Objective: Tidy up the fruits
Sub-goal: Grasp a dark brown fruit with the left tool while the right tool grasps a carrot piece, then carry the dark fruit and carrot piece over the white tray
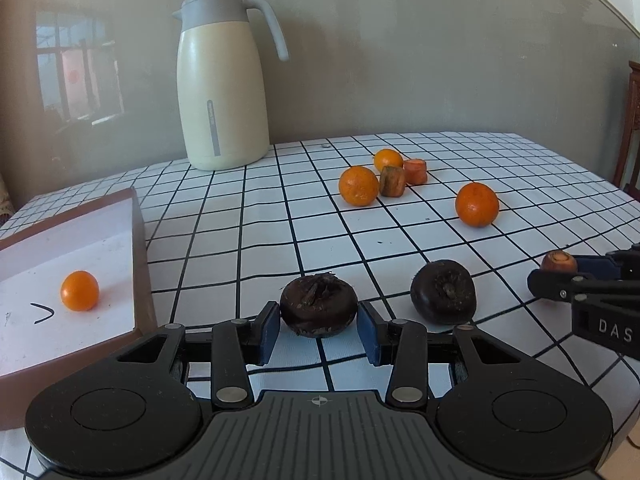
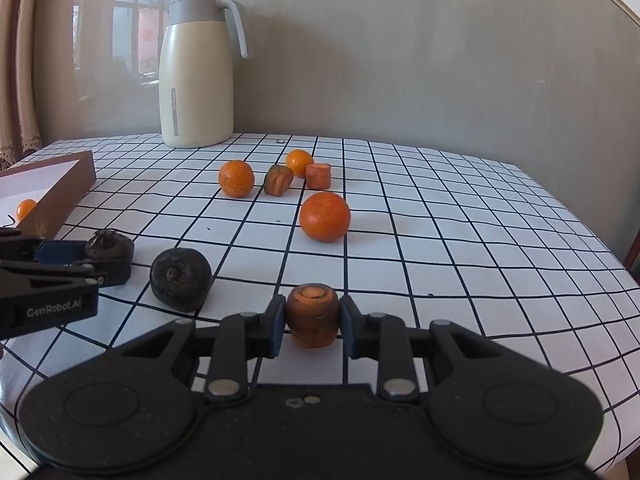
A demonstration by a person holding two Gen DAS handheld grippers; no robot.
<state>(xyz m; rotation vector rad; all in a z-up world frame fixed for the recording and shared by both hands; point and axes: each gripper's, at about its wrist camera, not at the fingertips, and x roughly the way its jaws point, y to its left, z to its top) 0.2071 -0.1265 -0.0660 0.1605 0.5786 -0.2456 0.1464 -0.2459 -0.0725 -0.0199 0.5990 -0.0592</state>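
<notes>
Box [image 1: 138,240] at far left — brown walls, white floor — holds one small orange [image 1: 79,290] beside a pen mark. Left gripper [image 1: 319,326] is closed on a dark round fruit [image 1: 318,305], blue pads pressing both sides, low over the checked tablecloth [image 1: 248,216]. Just right of it a second dark fruit [image 1: 444,291] lies on the cloth. Farther back stand a cream jug [image 1: 222,80] and a cluster — three oranges [image 1: 358,185] and two carrot chunks [image 1: 415,171]. Right gripper [image 2: 312,322] is clamped on a carrot stub [image 2: 312,314], cut end up.
</notes>
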